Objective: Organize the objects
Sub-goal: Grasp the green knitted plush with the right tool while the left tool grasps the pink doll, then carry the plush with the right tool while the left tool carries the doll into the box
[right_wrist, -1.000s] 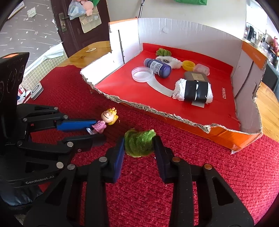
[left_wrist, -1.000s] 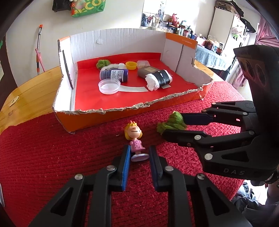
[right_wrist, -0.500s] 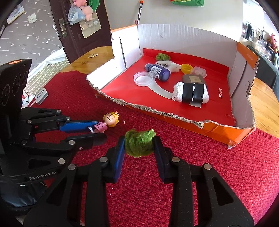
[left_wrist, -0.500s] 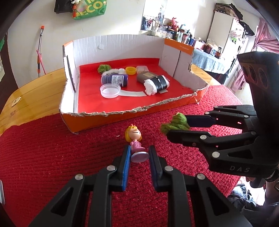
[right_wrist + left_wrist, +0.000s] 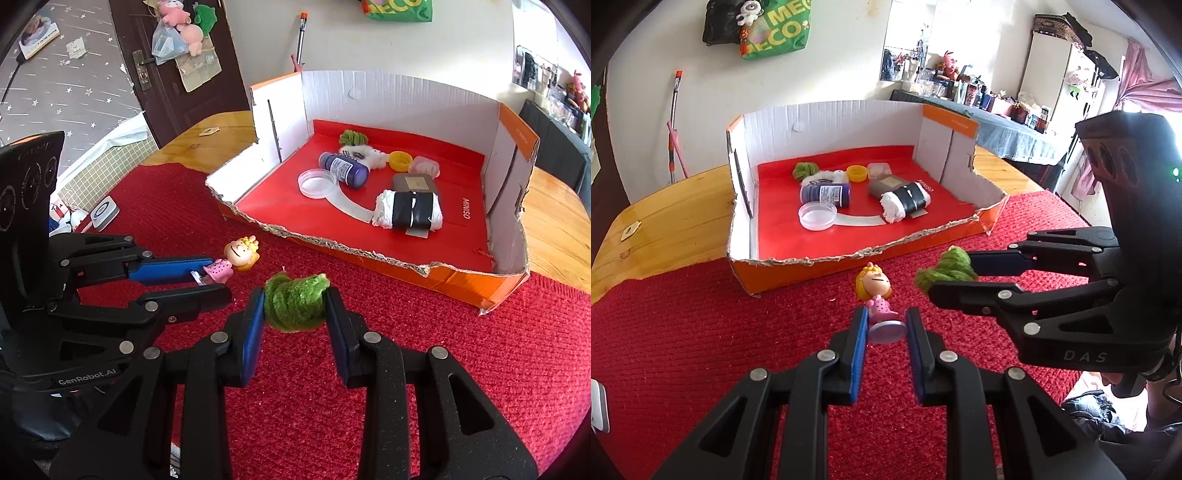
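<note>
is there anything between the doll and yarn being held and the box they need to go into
Only the box's torn front wall lies between them and its red floor. The left gripper holds the doll, the right gripper the green yarn, and the red mat between is bare.

Each camera sits just behind its own hand-held gripper, looking forward and down along the fingers, close over the red-covered surface. The left view faces the cut-open cardboard box from its front left; the right view from its front right. Both share the box and each other's hand-held gripper.
</note>
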`<state>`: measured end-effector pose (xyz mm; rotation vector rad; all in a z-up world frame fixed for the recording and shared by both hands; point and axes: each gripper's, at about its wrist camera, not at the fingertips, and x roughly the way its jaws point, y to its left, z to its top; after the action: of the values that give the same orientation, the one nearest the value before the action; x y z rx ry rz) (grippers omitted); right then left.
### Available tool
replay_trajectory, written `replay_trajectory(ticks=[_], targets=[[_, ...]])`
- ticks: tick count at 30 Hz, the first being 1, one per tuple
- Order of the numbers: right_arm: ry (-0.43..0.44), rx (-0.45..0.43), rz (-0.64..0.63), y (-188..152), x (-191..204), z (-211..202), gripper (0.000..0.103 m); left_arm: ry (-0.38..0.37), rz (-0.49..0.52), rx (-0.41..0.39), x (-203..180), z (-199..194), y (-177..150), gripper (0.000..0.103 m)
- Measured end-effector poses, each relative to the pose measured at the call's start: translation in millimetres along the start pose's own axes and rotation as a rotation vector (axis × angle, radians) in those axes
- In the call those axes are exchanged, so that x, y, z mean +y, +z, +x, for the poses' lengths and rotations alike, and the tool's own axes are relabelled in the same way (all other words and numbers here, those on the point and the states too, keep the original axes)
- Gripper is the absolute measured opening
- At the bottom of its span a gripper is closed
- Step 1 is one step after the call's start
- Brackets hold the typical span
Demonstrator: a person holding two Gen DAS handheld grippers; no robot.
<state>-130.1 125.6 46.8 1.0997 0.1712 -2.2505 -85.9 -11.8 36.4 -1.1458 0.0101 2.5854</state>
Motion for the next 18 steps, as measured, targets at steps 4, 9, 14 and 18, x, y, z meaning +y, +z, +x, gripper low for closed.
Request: replay_trajectory(ticks=[4, 9, 14, 18], targets=[[-0.001, -0.001, -0.001, 0, 1, -1, 0.031, 0.0, 0.0, -0.005, -1, -2, 1, 0.021], [0.004, -0.007, 0.0, 1, 3, -5, 0.031, -0.002, 0.008, -0.02, -2, -8, 5, 0.021], [0.014, -0.024, -0.003, 7, 4, -12, 0.031, 0.0, 0.013, -0.042, -2, -13, 13, 0.021], [0.024, -0.038, -0.005, 13, 3, -17, 0.031, 0.0, 0.008, -0.052, 2, -15, 23, 0.021]])
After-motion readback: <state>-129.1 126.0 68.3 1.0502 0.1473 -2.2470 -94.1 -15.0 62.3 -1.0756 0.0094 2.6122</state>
